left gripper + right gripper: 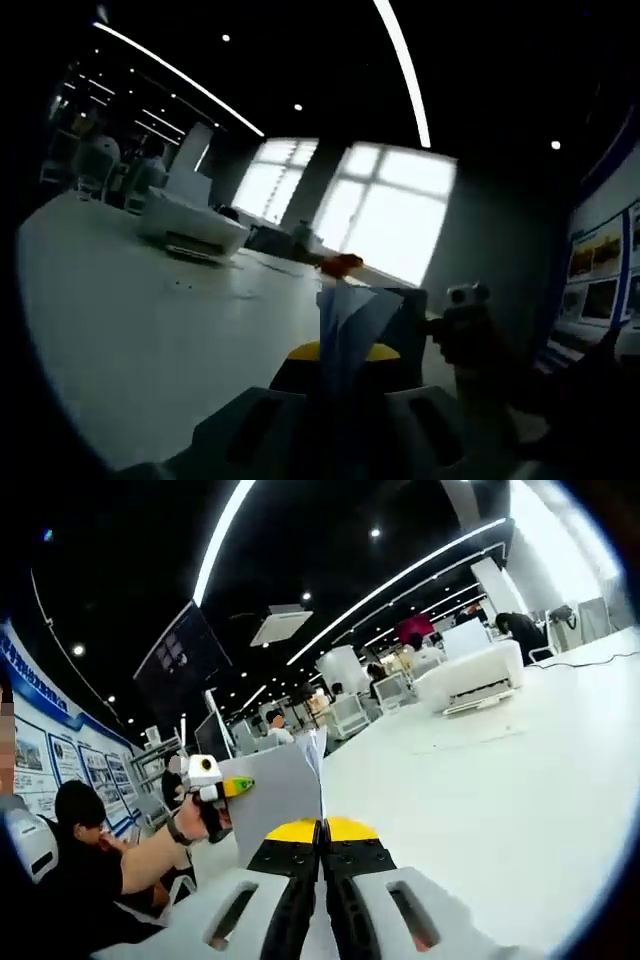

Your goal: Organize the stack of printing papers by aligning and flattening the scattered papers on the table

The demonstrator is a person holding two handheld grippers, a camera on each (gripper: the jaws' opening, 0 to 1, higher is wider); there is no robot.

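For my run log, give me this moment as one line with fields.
left gripper: shut on paper stack | right gripper: shut on paper stack, opposite edge | stack: held upright on edge above white table | printer: far end

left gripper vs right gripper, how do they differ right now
In its own view the left gripper clamps the paper stack on edge, sheets rising between its jaws. In its view the right gripper has jaws pressed together, and the paper stands behind them. Both have yellow tips over the white table.
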